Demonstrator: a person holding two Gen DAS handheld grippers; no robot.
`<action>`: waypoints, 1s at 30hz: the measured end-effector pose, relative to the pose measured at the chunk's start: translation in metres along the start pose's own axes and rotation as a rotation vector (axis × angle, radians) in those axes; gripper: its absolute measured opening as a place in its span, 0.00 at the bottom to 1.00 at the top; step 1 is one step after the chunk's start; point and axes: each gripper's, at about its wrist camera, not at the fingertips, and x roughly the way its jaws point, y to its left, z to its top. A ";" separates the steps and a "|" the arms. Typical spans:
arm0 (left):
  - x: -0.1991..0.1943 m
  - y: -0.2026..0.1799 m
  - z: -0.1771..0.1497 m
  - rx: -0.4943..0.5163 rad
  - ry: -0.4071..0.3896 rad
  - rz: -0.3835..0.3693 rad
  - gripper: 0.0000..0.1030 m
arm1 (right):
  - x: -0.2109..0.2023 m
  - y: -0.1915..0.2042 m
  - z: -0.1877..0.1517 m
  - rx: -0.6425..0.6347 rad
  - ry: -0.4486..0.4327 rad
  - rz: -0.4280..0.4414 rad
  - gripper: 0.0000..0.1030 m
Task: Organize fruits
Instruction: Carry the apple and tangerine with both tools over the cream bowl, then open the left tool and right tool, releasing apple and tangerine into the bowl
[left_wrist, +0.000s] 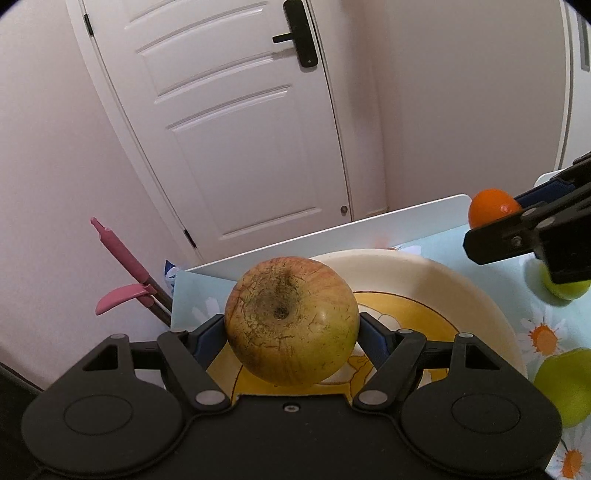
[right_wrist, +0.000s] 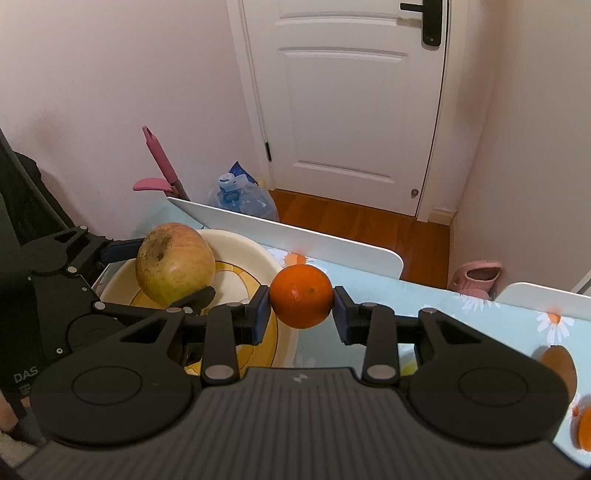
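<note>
A yellow-green apple (left_wrist: 291, 321), russeted around its stem pit and blushed red at the far side, is clamped between the blue pads of the left gripper (left_wrist: 291, 328) and held above the cream plate (left_wrist: 461, 291), which has a yellow cartoon print in its middle. To the right of the plate, the right gripper (right_wrist: 301, 297) pinches an orange (right_wrist: 301, 295) between its own blue pads, held above the tablecloth (right_wrist: 424, 299) just past the plate's rim. The cloth is pale blue with white and orange daisies. Two green fruits (left_wrist: 565, 384) lie on it right of the plate, one partly behind the right gripper in the left wrist view. Farther right of the plate, a brown fruit (right_wrist: 559, 365) and part of another orange one (right_wrist: 585, 428) sit at the frame edge. The letters "DAS" (right_wrist: 26, 376) are readable on the left gripper's body. Beyond the plate stand a white panel (right_wrist: 295, 236), a pink-handled mop (right_wrist: 162, 158), a water jug (right_wrist: 243, 199) and a white door (right_wrist: 347, 103).
</note>
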 end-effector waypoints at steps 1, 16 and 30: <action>0.001 0.000 0.000 -0.006 0.008 -0.002 0.78 | 0.000 -0.001 0.000 -0.003 0.001 0.004 0.49; -0.048 0.021 -0.007 -0.100 0.003 0.052 0.98 | 0.009 0.010 0.008 -0.139 0.021 0.099 0.49; -0.078 0.024 -0.037 -0.163 0.037 0.099 0.98 | 0.050 0.044 -0.002 -0.297 0.047 0.147 0.50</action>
